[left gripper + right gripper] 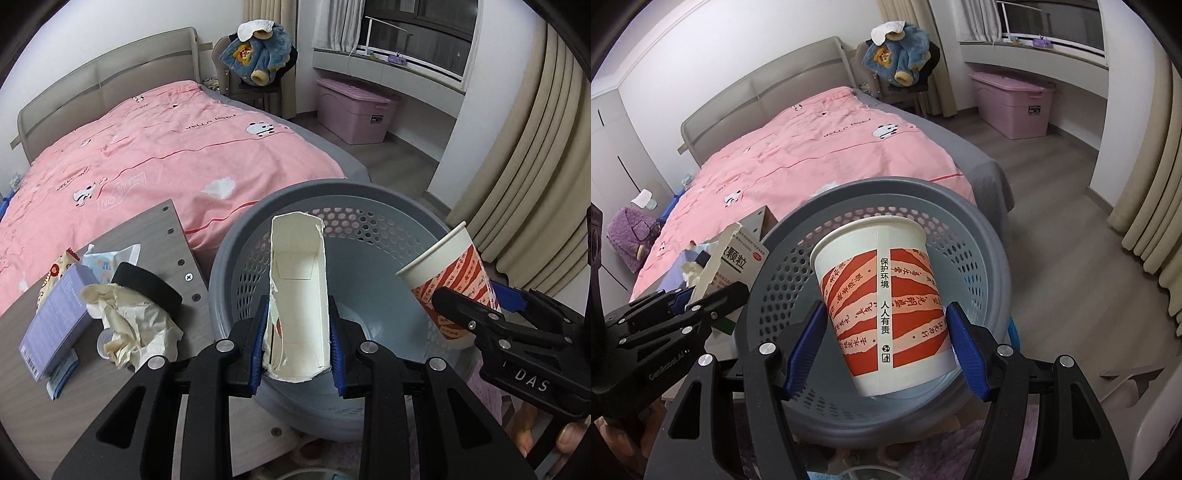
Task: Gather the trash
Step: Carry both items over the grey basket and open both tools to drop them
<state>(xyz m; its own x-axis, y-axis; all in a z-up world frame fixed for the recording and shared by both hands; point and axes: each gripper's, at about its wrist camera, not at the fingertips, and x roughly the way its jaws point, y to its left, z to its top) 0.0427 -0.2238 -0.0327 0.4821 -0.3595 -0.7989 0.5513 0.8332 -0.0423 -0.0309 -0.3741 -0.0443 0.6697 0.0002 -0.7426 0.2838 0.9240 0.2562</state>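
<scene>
My left gripper (pixel 300 347) is shut on a torn white carton box (pixel 298 291) and holds it over the mouth of the grey perforated bin (pixel 236 243). My right gripper (pixel 886 347) is shut on a red and white paper cup (pixel 882 299), also held over the bin (pixel 982 229). The cup (pixel 454 280) and right gripper (pixel 465 314) show at the right of the left wrist view. The box (pixel 735 266) and left gripper (pixel 687 306) show at the left of the right wrist view.
A grey wooden table (pixel 33 406) left of the bin holds crumpled paper (pixel 129 328), a purple box (pixel 55 325), a black round lid (pixel 147 288) and wrappers. A pink bed (pixel 166 155) lies behind. A pink storage box (pixel 354 110) and curtains (pixel 524 162) stand to the right.
</scene>
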